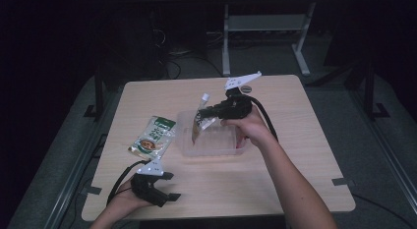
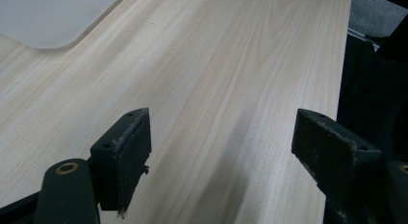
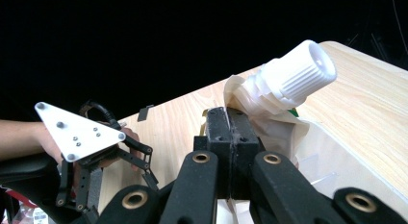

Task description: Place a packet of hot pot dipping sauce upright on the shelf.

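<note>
From the high view, we should lower the spouted pouch (image 1: 201, 117) straight into the clear tray (image 1: 223, 147), keeping the right gripper (image 1: 209, 112) steady. In the left gripper view, the left gripper (image 2: 221, 142) stands wide open over the bare table (image 2: 216, 65), holding nothing. In the right gripper view, the jaws pinch the pouch just below its white cap (image 3: 300, 72), probably on the seam.

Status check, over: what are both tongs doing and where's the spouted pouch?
Right tongs shut on spouted pouch, above clear tray. Left tongs open on bare table. Green packet beside tray, not obstructing.
</note>
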`<state>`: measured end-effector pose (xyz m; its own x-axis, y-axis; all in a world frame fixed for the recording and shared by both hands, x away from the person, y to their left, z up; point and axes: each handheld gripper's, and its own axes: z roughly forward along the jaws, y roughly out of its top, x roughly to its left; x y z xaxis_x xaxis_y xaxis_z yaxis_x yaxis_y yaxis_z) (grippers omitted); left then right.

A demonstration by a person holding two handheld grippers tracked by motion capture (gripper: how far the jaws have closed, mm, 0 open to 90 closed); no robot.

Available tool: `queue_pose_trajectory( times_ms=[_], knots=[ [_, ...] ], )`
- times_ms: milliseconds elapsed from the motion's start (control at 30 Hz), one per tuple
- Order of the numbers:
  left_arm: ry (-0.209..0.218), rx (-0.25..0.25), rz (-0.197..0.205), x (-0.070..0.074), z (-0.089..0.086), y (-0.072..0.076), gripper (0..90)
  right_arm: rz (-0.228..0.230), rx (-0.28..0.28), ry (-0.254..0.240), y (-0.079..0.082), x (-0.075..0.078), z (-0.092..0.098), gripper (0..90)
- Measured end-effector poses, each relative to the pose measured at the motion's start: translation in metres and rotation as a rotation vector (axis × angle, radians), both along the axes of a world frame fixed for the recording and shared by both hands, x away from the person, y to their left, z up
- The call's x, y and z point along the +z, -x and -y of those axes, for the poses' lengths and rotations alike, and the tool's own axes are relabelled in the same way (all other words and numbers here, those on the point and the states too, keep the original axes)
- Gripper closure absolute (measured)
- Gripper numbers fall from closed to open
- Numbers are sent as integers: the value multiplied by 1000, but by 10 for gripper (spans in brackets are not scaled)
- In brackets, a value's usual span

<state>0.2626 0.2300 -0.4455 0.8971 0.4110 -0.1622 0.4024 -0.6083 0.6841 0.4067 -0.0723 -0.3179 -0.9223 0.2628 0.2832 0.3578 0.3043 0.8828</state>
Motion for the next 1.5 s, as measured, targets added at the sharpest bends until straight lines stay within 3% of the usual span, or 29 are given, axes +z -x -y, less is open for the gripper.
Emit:
queue_pose_trajectory(
  times_ms=[467,1167,1500],
  knots=[
    [-13,-5,-6,-2,0,1,214,-28,-43,66,-14,-24,-20,896],
    [-26,-12,-10,-3,1,1,214,-76,-69,72,-24,-49,-27,892],
    [-31,-15,-15,-3,1,1,214,-68,-75,101,-24,-55,-34,879]
  ],
)
